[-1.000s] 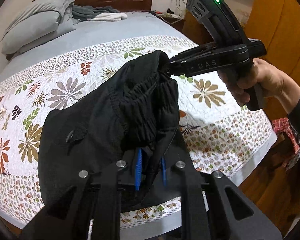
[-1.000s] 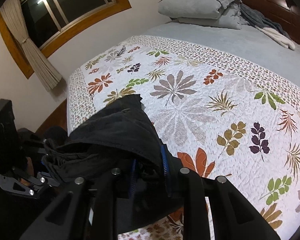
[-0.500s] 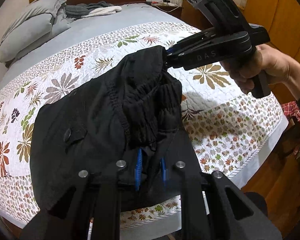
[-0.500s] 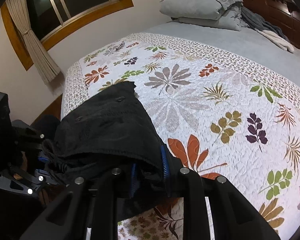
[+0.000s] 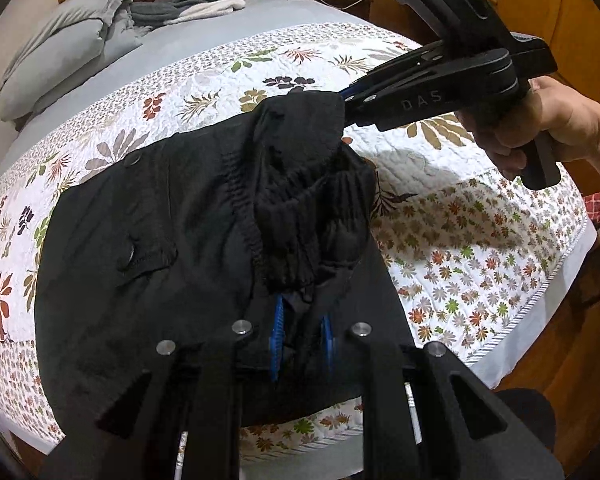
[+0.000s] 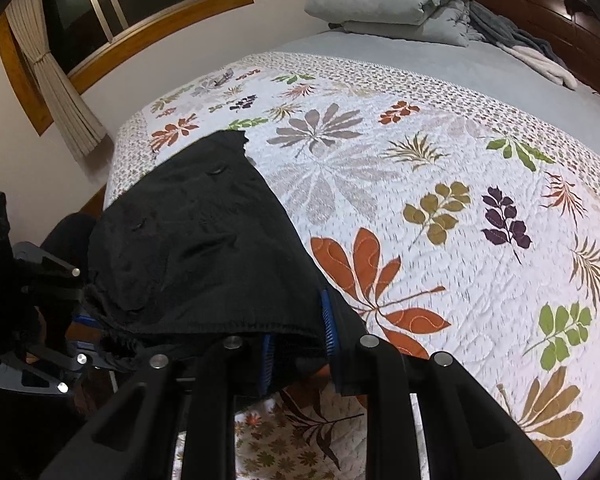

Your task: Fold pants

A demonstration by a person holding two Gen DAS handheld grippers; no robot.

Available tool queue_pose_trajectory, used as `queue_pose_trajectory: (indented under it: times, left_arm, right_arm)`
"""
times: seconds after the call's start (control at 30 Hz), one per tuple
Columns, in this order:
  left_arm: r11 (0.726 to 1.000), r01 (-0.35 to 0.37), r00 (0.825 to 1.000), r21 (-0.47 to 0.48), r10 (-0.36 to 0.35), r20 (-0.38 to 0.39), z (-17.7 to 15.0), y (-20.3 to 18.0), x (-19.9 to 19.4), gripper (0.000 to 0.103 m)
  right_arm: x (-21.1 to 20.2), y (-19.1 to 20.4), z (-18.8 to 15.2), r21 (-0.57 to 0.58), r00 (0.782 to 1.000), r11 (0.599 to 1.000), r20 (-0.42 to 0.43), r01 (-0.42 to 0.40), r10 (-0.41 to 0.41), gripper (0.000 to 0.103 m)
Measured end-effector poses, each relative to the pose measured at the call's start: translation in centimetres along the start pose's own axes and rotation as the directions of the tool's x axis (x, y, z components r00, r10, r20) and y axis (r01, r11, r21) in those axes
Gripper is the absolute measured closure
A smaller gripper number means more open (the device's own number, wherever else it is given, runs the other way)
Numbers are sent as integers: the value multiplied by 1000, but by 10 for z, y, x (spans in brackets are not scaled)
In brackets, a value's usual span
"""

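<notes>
Black cotton pants (image 5: 188, 240) with elastic waistband, held over floral quilted bed cover (image 6: 440, 200). Left gripper (image 5: 300, 332) and right gripper (image 6: 298, 338) both clenched on waistband, seemingly. Next: lay flat, then fold.

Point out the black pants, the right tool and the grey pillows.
black pants (image 5: 180, 248), left wrist view, flat panel beside the button.
right tool (image 5: 350, 98), left wrist view, tips pinching the waistband.
grey pillows (image 6: 380, 4), right wrist view, top pillow's face.

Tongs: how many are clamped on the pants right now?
2. Left tongs grip the pants at the near edge of the left wrist view; right tongs pinch the raised top.
</notes>
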State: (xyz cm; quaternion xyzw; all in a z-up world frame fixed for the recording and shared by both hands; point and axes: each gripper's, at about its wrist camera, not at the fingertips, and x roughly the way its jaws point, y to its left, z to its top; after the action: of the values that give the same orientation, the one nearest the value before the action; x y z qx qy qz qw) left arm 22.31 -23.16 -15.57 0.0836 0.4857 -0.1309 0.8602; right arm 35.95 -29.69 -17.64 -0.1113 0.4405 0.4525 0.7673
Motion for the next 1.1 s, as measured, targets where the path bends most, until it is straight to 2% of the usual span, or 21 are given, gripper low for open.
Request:
queue_pose_trajectory:
  times: [0.17, 0.27, 0.37, 0.4, 0.47, 0.53, 0.63, 0.67, 0.7, 0.73, 0.77, 0.83, 0.87, 0.93, 0.97, 1.03, 1.1]
  left_arm:
    - [1000, -6, 1000, 5, 6, -10, -1, -2, 6, 88]
    - [1000, 1, 1000, 3, -1, -14, -3, -4, 9, 82]
    - [1000, 10, 1000, -3, -10, -13, -5, -6, 10, 72]
    - [1000, 23, 1000, -8, -23, -12, -5, -6, 10, 66]
    - [999, 49, 999, -13, -49, -11, -6, -5, 10, 56]
    - [995, 99, 995, -31, -99, -4, -8, -4, 7, 40]
    - [984, 165, 986, -61, -164, 20, -12, 0, -3, 36]
    - [976, 202, 979, -78, -200, 32, -13, 3, -8, 35]
    - [958, 266, 963, -105, -261, 63, -16, 10, -18, 29]
    - [946, 300, 953, -121, -290, 92, -19, 16, -25, 22]
    - [936, 324, 943, -134, -309, 124, -21, 23, -33, 20]
    - [909, 386, 914, -161, -353, 198, -28, 41, -52, 14]
    - [893, 416, 899, -171, -375, 227, -31, 50, -59, 13]
    - [870, 456, 877, -190, -402, 264, -33, 63, -65, 11]
    - [857, 476, 867, -195, -420, 269, -34, 68, -64, 11]
    - [844, 492, 862, -212, -437, 258, -35, 76, -56, 11]
    - [835, 499, 861, -231, -447, 243, -37, 82, -48, 11]
  right_arm:
    - [2, -2, -6, 6, 1000, 1000, -3, 13, -13, 81]
    - [1, -4, -9, 22, 1000, 999, -6, 23, -23, 79]
    - [-2, -7, -15, 57, 999, 997, -3, 45, -45, 74]
    - [-3, -8, -18, 67, 998, 996, -5, 56, -55, 70]
    - [-6, -9, -22, 87, 997, 993, -17, 83, -82, 69]
    - [-11, -12, -27, 111, 995, 988, -17, 103, -102, 69]
    - [-25, -20, -34, 171, 989, 974, -14, 150, -150, 69]
    - [-32, -24, -36, 207, 986, 964, -2, 165, -168, 69]
    - [-39, -27, -38, 242, 984, 955, 11, 172, -180, 68]
    - [-46, -29, -39, 283, 982, 945, 33, 167, -184, 62]
    - [-56, -31, -40, 342, 982, 930, 77, 137, -173, 57]
    - [-68, -30, -40, 435, 980, 899, 156, 45, -124, 47]
    - [-71, -25, -38, 464, 975, 885, 211, -34, -73, 47]
    - [-67, -11, -32, 463, 960, 877, 278, -127, -8, 47]
    - [-61, -6, -28, 457, 958, 876, 286, -158, 23, 47]
    - [-43, 4, -21, 452, 955, 869, 290, -200, 69, 47]
    - [-26, 5, -20, 465, 961, 865, 267, -187, 65, 47]
